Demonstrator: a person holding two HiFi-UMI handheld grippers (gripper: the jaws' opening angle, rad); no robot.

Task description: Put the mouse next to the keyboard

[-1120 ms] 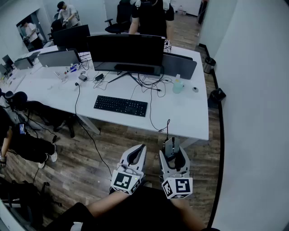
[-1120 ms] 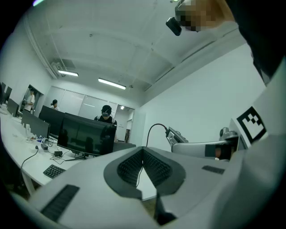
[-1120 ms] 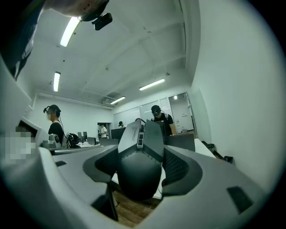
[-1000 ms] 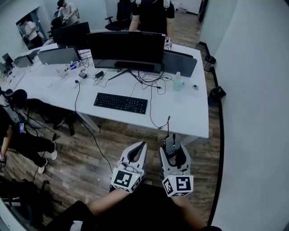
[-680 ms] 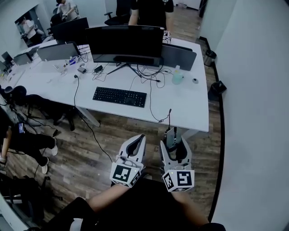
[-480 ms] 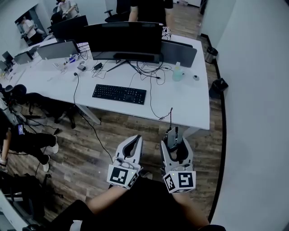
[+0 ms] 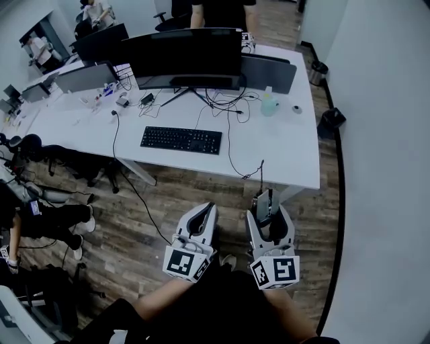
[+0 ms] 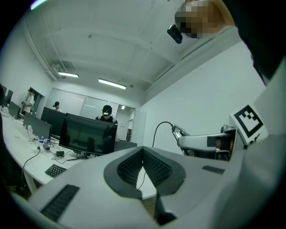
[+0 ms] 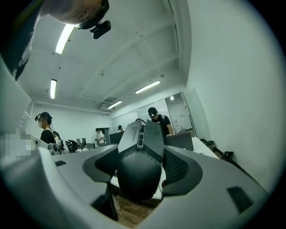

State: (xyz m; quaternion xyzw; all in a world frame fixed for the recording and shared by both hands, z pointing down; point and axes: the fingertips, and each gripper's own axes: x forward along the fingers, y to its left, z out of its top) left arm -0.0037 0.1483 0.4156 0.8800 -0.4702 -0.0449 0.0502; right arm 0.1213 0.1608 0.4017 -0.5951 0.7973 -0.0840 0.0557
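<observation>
In the head view a black keyboard (image 7: 181, 140) lies on the white desk (image 7: 289, 161), which stands ahead of me across a strip of wooden floor. My right gripper (image 7: 269, 203) is shut on a dark mouse (image 7: 265, 203), short of the desk's front edge. The mouse's cable (image 7: 232, 158) runs up onto the desk. The right gripper view shows the mouse (image 9: 139, 156) filling the gap between the jaws of that gripper (image 9: 142, 134). My left gripper (image 7: 208, 211) is beside it, shut and empty. In its own view my left gripper (image 8: 143, 150) has its pads meeting, with the keyboard (image 8: 56, 170) far off at the left.
A wide black monitor (image 7: 181, 57) stands behind the keyboard among tangled cables. A pale bottle (image 7: 269, 104) is at the desk's right. A person (image 7: 218, 13) stands behind the desk. Office chairs (image 7: 30, 151) are at the left, and bins (image 7: 334, 119) sit by the white wall on the right.
The view has drifted: the desk sits a little higher in the frame and both grippers a little further right. Their hold is the same.
</observation>
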